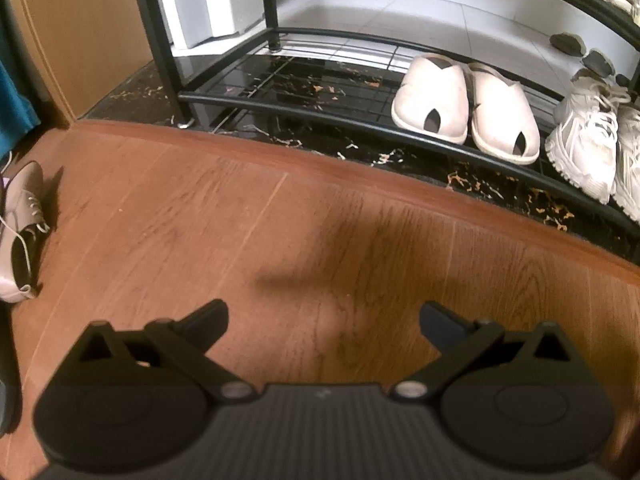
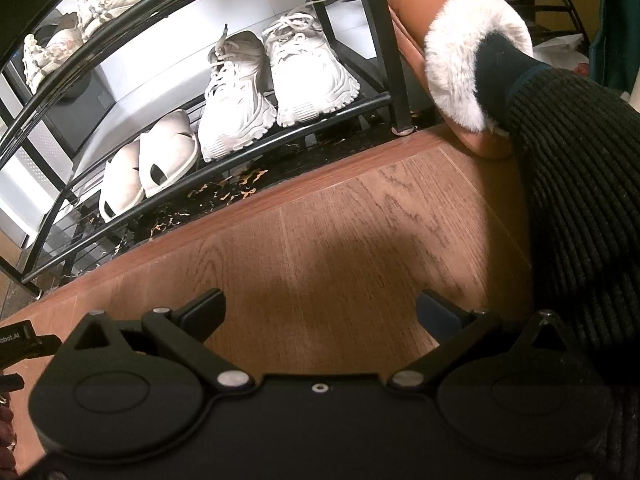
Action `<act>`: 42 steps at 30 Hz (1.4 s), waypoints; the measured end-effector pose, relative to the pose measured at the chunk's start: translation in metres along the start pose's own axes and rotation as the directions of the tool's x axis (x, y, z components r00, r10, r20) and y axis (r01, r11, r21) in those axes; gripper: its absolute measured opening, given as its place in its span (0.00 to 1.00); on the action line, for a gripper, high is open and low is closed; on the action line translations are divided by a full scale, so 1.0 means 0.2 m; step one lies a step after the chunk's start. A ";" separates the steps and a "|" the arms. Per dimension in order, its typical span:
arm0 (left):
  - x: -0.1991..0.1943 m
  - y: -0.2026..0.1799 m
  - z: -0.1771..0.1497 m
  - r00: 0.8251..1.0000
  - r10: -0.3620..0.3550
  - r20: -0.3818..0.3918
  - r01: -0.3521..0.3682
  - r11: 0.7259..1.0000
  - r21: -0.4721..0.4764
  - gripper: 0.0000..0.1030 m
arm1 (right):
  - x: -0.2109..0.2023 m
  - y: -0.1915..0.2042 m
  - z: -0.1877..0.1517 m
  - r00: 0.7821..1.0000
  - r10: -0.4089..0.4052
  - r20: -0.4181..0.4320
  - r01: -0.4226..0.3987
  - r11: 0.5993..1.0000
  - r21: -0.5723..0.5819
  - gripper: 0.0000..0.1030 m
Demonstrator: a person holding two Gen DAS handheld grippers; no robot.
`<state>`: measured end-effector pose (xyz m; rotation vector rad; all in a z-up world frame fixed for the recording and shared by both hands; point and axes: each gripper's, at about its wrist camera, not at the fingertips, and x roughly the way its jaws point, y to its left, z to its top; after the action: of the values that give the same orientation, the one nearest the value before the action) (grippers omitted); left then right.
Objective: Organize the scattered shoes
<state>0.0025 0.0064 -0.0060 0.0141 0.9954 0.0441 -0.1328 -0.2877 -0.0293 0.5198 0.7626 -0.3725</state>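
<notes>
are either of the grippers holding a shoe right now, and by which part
Nothing is held. The left gripper and right gripper are both open over bare wood floor, with no shoe between their fingers.

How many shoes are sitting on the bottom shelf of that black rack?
4. Two cream slippers sit side by side mid-shelf, and two white sneakers stand next to them toward the rack's end. More pairs rest on the shelf above; others may be hidden.
</notes>
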 end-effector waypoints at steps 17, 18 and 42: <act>0.00 0.03 0.01 1.000 0.010 0.009 -0.010 1.000 -0.024 0.99 | -0.01 0.00 0.00 1.000 0.010 0.014 -0.010 1.000 0.003 1.00; -0.01 0.03 0.01 1.000 0.008 0.013 -0.008 1.000 -0.030 0.99 | -0.01 -0.01 0.00 1.000 0.007 0.017 -0.008 1.000 0.003 1.00; -0.02 0.09 0.02 0.997 0.038 0.063 -0.033 0.996 -0.082 0.99 | -0.04 -0.03 0.01 0.998 0.048 0.041 -0.050 0.998 0.042 1.00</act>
<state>0.0037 0.0235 0.0003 -0.0408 0.9285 0.1155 -0.1402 -0.2931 -0.0229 0.5692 0.7028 -0.3534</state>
